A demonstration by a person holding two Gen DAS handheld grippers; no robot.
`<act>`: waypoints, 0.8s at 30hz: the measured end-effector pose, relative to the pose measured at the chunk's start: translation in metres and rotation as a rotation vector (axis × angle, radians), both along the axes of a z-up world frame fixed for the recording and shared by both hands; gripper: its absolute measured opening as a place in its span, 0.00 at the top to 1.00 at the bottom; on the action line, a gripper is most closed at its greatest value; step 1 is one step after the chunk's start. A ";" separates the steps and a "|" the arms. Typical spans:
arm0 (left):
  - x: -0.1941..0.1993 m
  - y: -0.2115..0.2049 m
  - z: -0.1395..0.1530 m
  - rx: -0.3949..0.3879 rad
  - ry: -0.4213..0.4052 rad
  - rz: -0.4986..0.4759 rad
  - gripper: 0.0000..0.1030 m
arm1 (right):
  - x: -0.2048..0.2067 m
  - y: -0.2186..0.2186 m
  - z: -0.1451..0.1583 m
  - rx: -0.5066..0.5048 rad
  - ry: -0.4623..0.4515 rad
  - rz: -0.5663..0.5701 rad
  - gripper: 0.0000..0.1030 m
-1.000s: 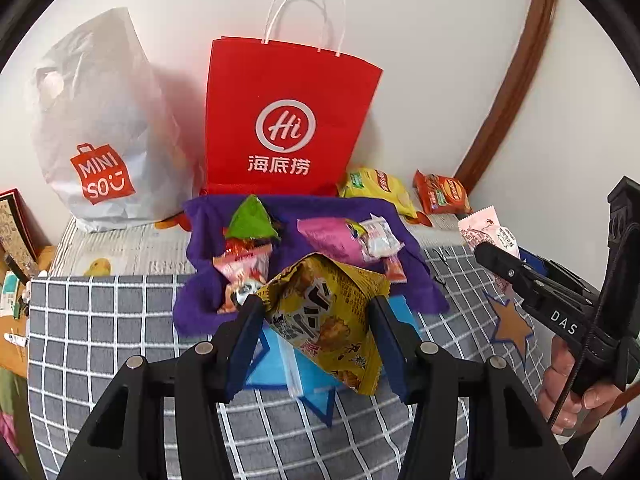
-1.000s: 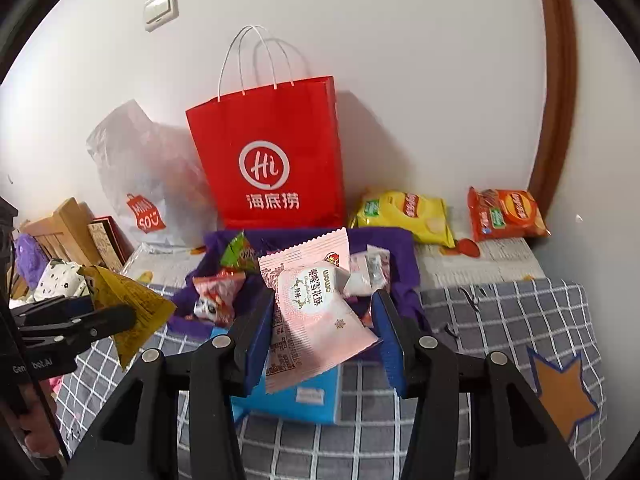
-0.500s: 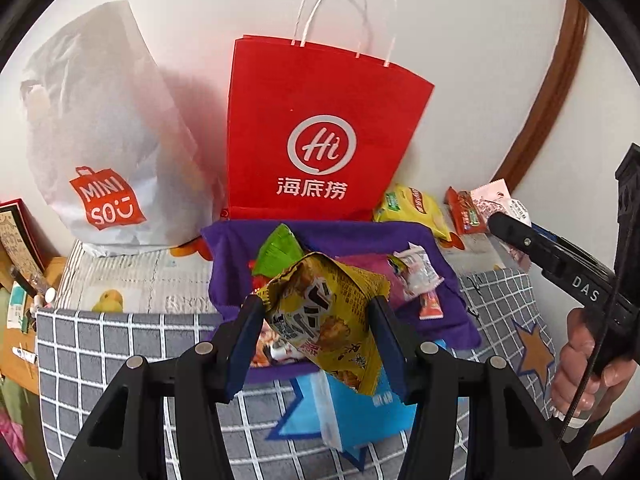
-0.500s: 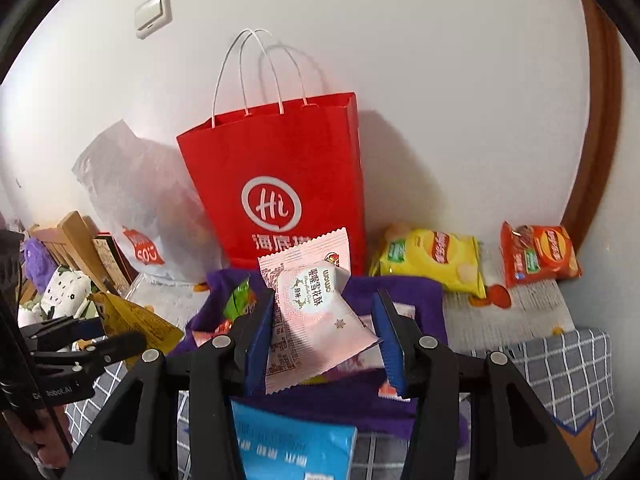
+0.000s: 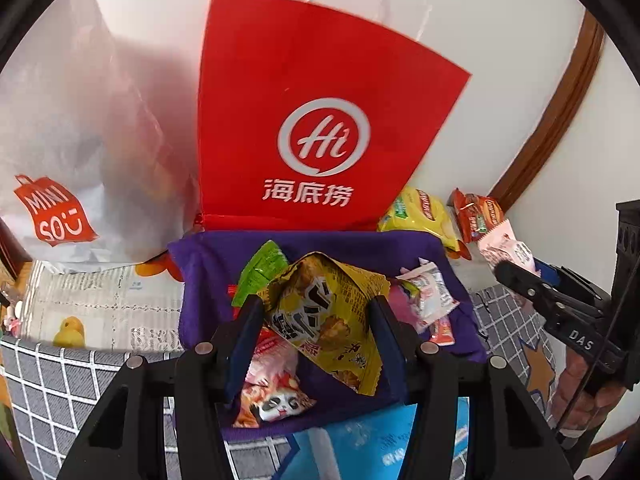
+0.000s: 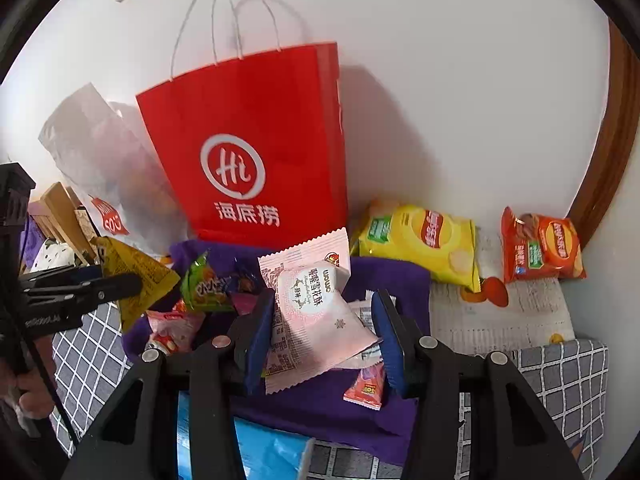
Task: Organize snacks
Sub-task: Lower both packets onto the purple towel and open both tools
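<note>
My left gripper (image 5: 316, 332) is shut on a yellow snack packet (image 5: 328, 320) and holds it above a purple cloth (image 5: 360, 248) strewn with small snacks. My right gripper (image 6: 324, 332) is shut on a pink snack packet (image 6: 316, 308) over the same cloth (image 6: 320, 400). A tall red paper bag (image 5: 312, 120) with white handles stands upright just behind the cloth, against the wall; it also shows in the right wrist view (image 6: 256, 148). Each gripper shows at the side of the other's view.
A white Miniso plastic bag (image 5: 80, 140) stands left of the red bag. A yellow chip bag (image 6: 420, 244) and an orange chip bag (image 6: 540, 244) lie at the back right. A blue packet (image 5: 380, 440) lies on the grey checked cloth (image 5: 60, 380).
Both grippers have moved forward and up toward the red bag with their packets still held. The red bag now fills more of both views.
</note>
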State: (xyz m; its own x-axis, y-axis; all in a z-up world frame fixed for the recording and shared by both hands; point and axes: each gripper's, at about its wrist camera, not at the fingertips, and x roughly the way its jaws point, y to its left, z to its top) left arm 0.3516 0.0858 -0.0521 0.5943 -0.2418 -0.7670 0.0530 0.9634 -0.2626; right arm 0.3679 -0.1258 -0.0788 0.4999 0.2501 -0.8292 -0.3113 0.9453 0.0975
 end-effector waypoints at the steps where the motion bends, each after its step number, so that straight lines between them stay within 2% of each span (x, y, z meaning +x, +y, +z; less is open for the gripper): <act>1: 0.003 0.003 -0.007 -0.004 0.009 0.006 0.49 | 0.002 -0.002 -0.003 0.001 0.010 0.000 0.53; 4: 0.010 0.009 -0.019 0.012 0.050 0.008 0.49 | 0.008 -0.007 -0.015 0.008 0.047 -0.006 0.53; 12: 0.018 0.033 -0.033 -0.044 0.077 0.055 0.49 | 0.016 -0.011 -0.036 0.016 0.113 0.002 0.53; 24: 0.020 0.011 -0.043 -0.060 0.084 -0.007 0.49 | 0.019 0.007 -0.065 -0.027 0.177 0.050 0.53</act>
